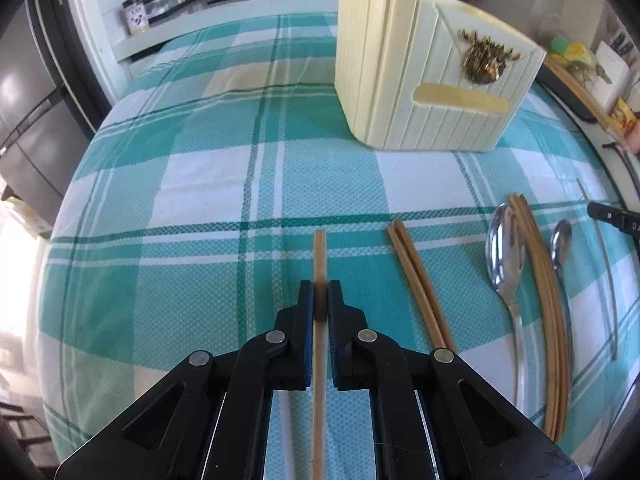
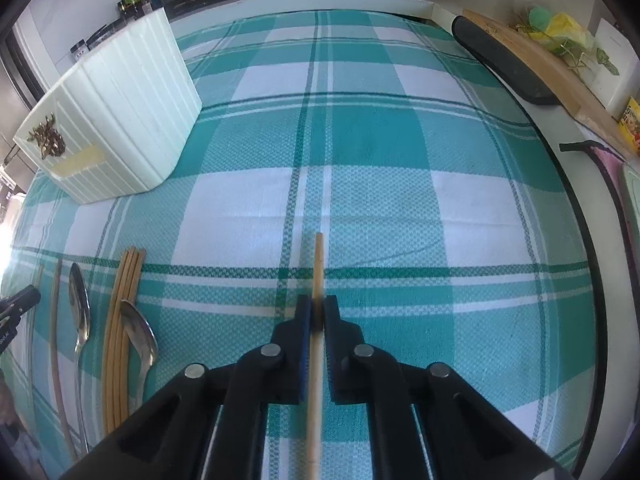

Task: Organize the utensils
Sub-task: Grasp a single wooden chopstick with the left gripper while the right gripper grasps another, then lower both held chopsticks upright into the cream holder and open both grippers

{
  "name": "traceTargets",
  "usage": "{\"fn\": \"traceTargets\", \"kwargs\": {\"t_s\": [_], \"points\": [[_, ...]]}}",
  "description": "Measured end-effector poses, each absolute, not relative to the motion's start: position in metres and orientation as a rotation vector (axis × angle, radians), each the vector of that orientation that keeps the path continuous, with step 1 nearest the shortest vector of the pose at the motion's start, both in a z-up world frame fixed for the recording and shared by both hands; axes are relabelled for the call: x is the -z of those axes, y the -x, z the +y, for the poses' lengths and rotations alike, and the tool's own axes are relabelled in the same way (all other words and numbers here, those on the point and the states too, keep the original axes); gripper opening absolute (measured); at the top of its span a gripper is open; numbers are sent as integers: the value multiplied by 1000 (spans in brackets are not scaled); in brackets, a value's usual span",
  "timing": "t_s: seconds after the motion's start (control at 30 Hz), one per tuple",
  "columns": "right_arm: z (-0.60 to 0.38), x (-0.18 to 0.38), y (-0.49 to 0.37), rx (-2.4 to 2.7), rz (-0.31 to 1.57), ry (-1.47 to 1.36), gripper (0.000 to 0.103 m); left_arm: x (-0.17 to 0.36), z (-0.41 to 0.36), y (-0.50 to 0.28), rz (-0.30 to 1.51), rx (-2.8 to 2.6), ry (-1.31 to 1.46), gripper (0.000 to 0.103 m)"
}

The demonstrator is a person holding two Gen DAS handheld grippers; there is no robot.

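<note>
- Left tongs (image 1: pixel 320 300) — clamped on a chopstick (image 1: pixel 320 256), long axis pointing forward.
- Right tongs (image 2: pixel 317 312) — clamped on another chopstick (image 2: pixel 318 264).
- Holder (image 1: pixel 420 80) stands ahead toward the bench's far edge, nearer the left tongs.

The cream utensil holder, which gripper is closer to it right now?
Probably the left gripper: the utensil holder stands ahead to its right. From the right gripper it sits far off to the left.
</note>
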State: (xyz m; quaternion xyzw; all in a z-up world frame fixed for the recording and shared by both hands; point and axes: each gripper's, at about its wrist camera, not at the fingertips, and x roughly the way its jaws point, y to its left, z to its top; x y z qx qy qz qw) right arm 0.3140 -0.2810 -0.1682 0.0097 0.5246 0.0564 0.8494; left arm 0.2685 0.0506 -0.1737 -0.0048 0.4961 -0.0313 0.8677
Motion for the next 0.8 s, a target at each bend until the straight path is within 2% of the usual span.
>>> {"fn": "traceTargets", "kwargs": {"t_s": [0.27, 0.5, 0.8], "points": [[-283, 80, -250, -242, 858, -79, 7, 86, 69, -225, 794, 178, 77, 5], [-273, 32, -215, -294, 700, -60, 7, 38, 76, -204, 682, 233, 136, 5], [-248, -49, -245, -323, 499, -27, 7, -43, 82, -232, 482, 249, 162, 5]]}}
